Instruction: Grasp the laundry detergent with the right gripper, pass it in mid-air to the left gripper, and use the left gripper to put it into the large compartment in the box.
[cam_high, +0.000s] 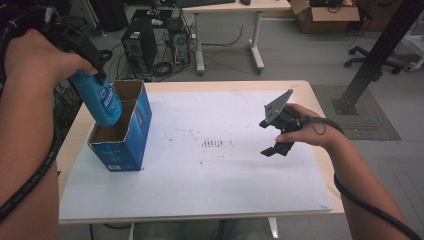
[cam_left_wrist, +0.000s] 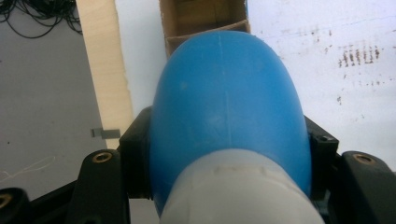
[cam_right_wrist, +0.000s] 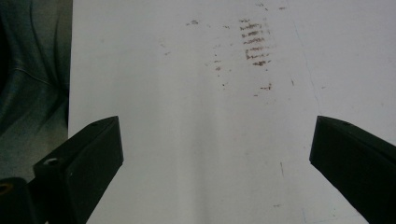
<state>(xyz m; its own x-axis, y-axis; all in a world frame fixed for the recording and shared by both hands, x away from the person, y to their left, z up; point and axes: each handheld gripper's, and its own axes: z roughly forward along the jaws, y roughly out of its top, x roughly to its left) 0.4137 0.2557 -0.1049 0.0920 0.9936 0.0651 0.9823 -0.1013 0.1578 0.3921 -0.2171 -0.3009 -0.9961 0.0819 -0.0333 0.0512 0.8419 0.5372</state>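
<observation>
The white counter (cam_high: 210, 175) carries an open blue box (cam_high: 131, 131) at its left. Over the box's mouth hangs a tilted blue bottle (cam_high: 102, 102), pinched by the left hand-held gripper (cam_left_wrist: 224, 158). The right hand-held gripper (cam_high: 278, 136), jaws spread, hovers over bare counter

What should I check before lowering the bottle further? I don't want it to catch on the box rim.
1. Grip: left hand-held gripper shut on the blue bottle, near its neck: ok.
2. Blue cardboard box upright, top open: ok.
3. Bottle bottom inside the opening, past the rim: ok.
4. Room beneath the bottle inside the box: cannot tell.
5. Right hand-held gripper open, apart from the box, over the white table top: ok.
</observation>
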